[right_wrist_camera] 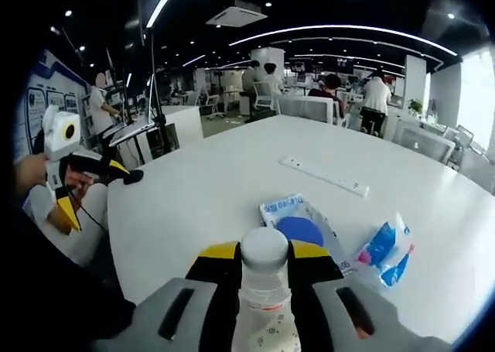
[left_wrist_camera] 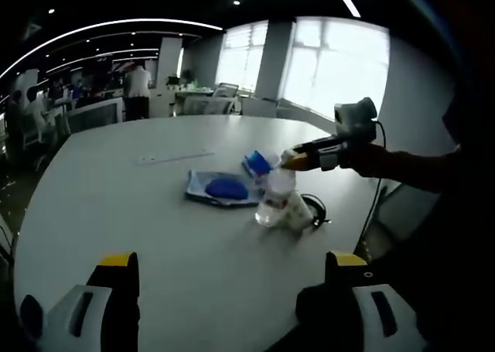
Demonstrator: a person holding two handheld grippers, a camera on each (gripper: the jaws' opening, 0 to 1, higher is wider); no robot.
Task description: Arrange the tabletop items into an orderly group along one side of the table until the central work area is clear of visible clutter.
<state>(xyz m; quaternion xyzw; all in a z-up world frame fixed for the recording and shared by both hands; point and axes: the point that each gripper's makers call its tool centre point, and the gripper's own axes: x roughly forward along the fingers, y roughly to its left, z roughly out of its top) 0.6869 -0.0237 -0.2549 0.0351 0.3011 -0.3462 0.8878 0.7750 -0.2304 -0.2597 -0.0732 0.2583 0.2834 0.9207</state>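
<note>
So in the right gripper view we've got the bottle (right_wrist_camera: 264, 290) bottom centre, white cap up, sitting between our right gripper (right_wrist_camera: 263, 268) jaws, which are closed in on its neck. Just right of centre lies the packet (right_wrist_camera: 302, 230) with a blue round thing on it, and further right a blue-and-white pouch (right_wrist_camera: 387, 247). A long white strip (right_wrist_camera: 323, 176) lies above them on the table (right_wrist_camera: 201, 189). In the left gripper view our left gripper (left_wrist_camera: 232, 286) sits at the bottom, jaws wide apart and holding nothing, while the bottle (left_wrist_camera: 276, 197) stands right of centre on the table.
</note>
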